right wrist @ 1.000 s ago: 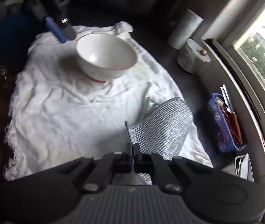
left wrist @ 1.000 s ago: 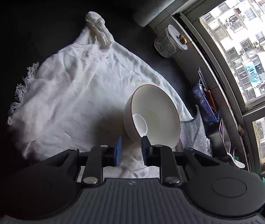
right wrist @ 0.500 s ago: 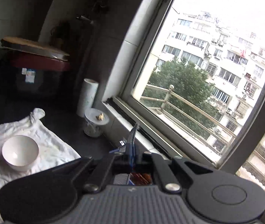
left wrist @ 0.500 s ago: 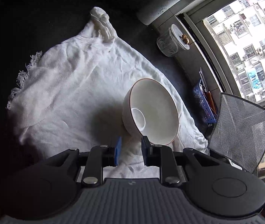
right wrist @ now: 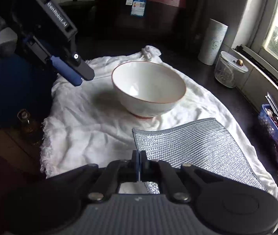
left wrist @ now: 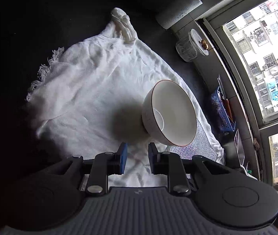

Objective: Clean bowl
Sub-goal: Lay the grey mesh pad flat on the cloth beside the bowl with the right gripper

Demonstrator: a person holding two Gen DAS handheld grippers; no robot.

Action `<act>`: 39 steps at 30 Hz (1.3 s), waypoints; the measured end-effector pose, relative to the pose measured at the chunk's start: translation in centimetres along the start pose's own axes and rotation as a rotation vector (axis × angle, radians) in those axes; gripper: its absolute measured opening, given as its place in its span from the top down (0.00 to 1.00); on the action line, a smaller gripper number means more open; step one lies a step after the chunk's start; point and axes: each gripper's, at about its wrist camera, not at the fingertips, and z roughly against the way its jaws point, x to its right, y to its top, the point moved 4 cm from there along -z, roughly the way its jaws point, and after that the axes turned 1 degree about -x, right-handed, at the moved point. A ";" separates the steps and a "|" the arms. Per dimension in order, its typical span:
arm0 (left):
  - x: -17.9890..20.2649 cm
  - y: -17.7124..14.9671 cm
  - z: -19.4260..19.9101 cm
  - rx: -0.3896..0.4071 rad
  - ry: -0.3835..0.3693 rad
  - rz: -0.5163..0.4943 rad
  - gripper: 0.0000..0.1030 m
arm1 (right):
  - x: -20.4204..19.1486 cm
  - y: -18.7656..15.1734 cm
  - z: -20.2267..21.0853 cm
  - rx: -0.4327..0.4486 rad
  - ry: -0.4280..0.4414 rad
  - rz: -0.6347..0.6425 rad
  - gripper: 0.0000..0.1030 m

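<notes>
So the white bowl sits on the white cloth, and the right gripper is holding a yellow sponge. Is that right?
Not quite. The right gripper holds a silver mesh scouring cloth, not a yellow sponge, as the right wrist view shows. The white bowl does sit on the white cloth.

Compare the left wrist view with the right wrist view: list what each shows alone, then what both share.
Left wrist only: apartment blocks outside the window. Right wrist only: the left gripper seen from outside, a small bottle, a dark red appliance, and the right gripper pinching the silver scrubbing cloth. Both: the white bowl, white towel, glass jar, paper roll, blue basket.

Both wrist views, sharing bowl [left wrist: 170, 115]
</notes>
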 end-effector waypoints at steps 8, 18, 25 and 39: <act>1.8 0.7 -0.6 -0.019 0.027 -0.150 0.68 | -0.6 -0.7 -1.0 -0.052 0.028 -0.089 0.37; 10.6 1.3 -1.2 0.105 0.169 -0.820 0.43 | 4.3 0.4 3.9 -0.073 -0.015 -0.629 0.01; 12.4 3.0 -1.5 0.078 0.209 -0.812 0.32 | 6.8 2.3 5.9 -0.185 -0.280 -0.810 0.01; 12.3 2.5 -1.2 -0.098 0.221 -0.677 0.32 | 7.2 2.5 7.8 -0.306 -0.416 -0.899 0.01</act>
